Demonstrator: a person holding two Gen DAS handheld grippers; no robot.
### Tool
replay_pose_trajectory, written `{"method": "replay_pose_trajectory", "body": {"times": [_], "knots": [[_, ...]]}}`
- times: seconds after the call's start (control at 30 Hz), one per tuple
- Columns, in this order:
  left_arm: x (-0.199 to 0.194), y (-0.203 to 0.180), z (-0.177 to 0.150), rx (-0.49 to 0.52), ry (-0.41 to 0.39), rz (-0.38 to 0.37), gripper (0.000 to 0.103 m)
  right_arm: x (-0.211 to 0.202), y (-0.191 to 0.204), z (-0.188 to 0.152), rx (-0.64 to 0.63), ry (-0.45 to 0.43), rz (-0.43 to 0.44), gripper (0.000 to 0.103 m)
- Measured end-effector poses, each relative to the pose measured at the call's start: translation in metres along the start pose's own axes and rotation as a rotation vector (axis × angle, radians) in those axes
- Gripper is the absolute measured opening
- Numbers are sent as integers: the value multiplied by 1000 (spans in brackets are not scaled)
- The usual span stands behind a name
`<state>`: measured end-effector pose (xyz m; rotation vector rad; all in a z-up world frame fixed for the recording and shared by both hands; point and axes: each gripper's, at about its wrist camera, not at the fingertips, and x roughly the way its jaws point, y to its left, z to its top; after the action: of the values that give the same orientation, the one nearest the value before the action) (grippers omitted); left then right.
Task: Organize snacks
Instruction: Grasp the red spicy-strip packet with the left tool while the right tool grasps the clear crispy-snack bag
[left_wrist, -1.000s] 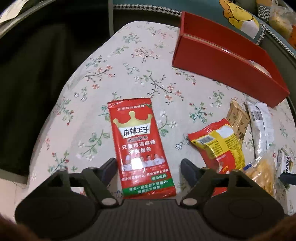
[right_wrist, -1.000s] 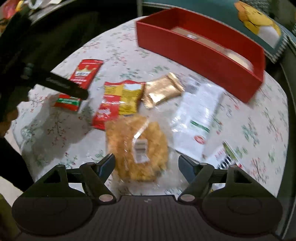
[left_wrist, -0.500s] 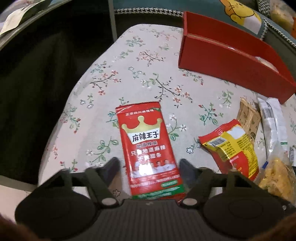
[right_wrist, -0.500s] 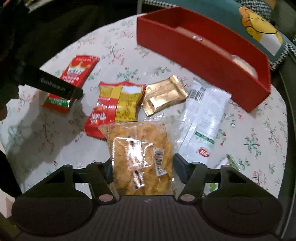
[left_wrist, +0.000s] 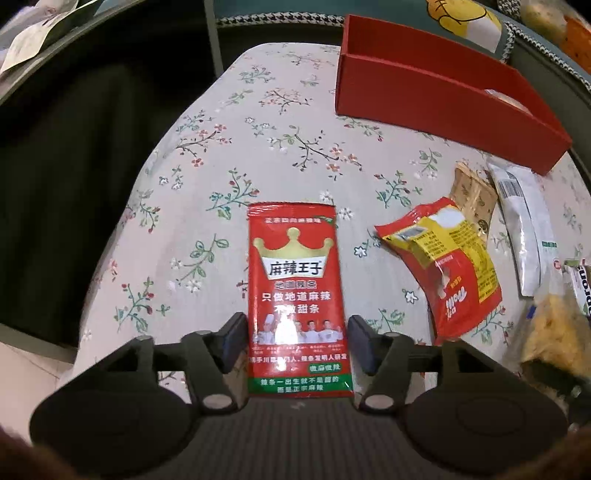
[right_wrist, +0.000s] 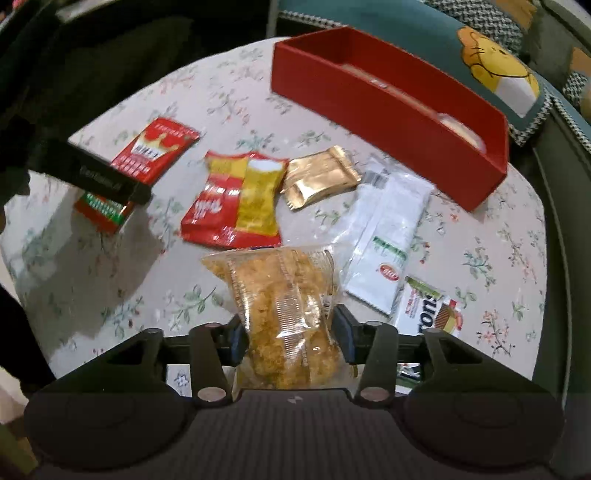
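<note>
Both grippers sit low over the floral tablecloth (left_wrist: 280, 122), each straddling a snack. Left gripper (left_wrist: 297, 341): its two fingers flank the red crown-logo spicy strip packet (left_wrist: 295, 291), one pad just beside each long edge; whether the pads press the packet cannot be told, and the packet lies flat on the cloth. Right gripper (right_wrist: 290, 338): its fingers are closed in against the sides of the clear bag of golden crispy snacks (right_wrist: 288, 317), which bulges between the pads, so it is gripping that bag.

Taking the red box (right_wrist: 388, 110) as landmark: it stands at the far side of the table, long and open-topped, with something pale lying inside near its right end. In front of the box, near its long wall, lie the gold foil packet (right_wrist: 319, 181) and the white wrapper (right_wrist: 388, 236), side by side. Farther from the box, beside the gold packet, rests the red and yellow snack bag (right_wrist: 240, 199). The clear bag lies farther still from the box, its top edge touching that red and yellow bag. The crown-logo packet is the one set farthest to the left of the box, well apart from it. A small white biscuit pack (right_wrist: 428, 310) lies just beyond the white wrapper's near end.
</note>
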<state>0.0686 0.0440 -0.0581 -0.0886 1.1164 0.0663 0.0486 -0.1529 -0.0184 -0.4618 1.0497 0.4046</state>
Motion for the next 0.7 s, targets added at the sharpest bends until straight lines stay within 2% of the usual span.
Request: {"method": "replay_pose_trajectory", "body": {"times": [0.17, 0.2, 0.27, 0.33, 0.47, 0.53, 0.57, 0.67, 0.7], "knots": [[4, 2, 1, 0, -6, -3, 96, 11, 0, 4, -20, 9, 30, 80], [6, 1, 1, 13, -8, -2, 102, 15, -2, 4, -15, 16, 37, 82], [9, -4, -1, 44, -10, 2, 103, 26, -5, 3, -2, 45, 57, 84], [14, 0, -2, 18, 1, 11, 103, 33, -11, 1, 48, 53, 70, 86], [10, 2, -1, 10, 5, 14, 103, 25, -11, -1, 70, 48, 49, 70], [4, 4, -1, -1, -5, 21, 89, 20, -6, -3, 58, 46, 24, 65], [1, 5, -1, -6, -13, 15, 71, 17, -3, -4, 54, 43, 22, 61], [-5, 10, -3, -32, -9, -13, 69, 7, -1, -5, 64, 18, 13, 49], [-6, 9, -4, -31, -10, -11, 68, 3, -1, -5, 77, 10, 14, 48]]}}
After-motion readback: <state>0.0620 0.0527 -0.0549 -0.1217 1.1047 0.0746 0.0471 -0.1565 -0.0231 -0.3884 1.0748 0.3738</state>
